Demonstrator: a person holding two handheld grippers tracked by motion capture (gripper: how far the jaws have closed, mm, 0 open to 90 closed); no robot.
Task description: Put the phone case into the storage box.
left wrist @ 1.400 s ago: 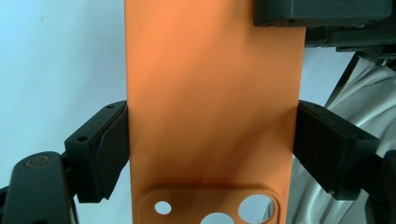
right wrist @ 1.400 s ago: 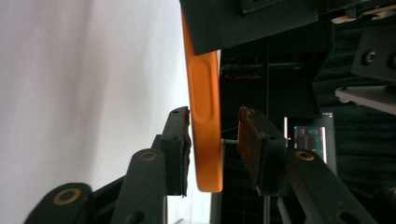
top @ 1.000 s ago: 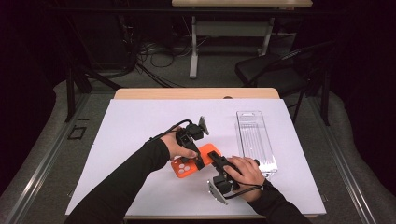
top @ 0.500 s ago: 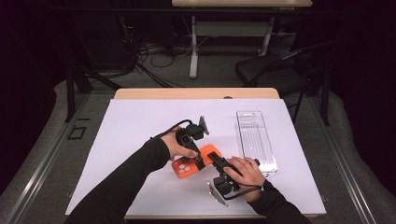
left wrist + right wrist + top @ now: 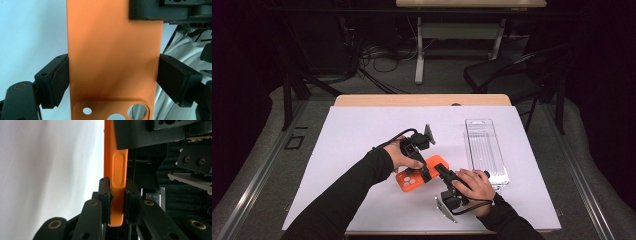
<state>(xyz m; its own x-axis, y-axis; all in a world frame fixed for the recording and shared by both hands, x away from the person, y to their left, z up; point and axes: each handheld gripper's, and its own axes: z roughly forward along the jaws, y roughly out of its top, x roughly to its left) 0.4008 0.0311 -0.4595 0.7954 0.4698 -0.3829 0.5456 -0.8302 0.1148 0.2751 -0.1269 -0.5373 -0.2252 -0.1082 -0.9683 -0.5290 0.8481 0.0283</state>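
the right claw point(image 5: 117, 202) has just been closing and now pinches the thin edge of the orange phone case point(image 5: 422, 173), held just above the white counter point(image 5: 362, 130) while the left claw point(image 5: 112, 75) clamps its two long sides, so both hands have it secured.

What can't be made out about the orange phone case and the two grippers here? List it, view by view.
- High view: the orange phone case is partly covered by both hands; the jaws' contact is too small to read.
- Left gripper view: the case runs past top and bottom edges; the other gripper covers its top right corner.
- Right gripper view: the case shows edge-on, faces hidden; its upper end sits behind the left gripper.
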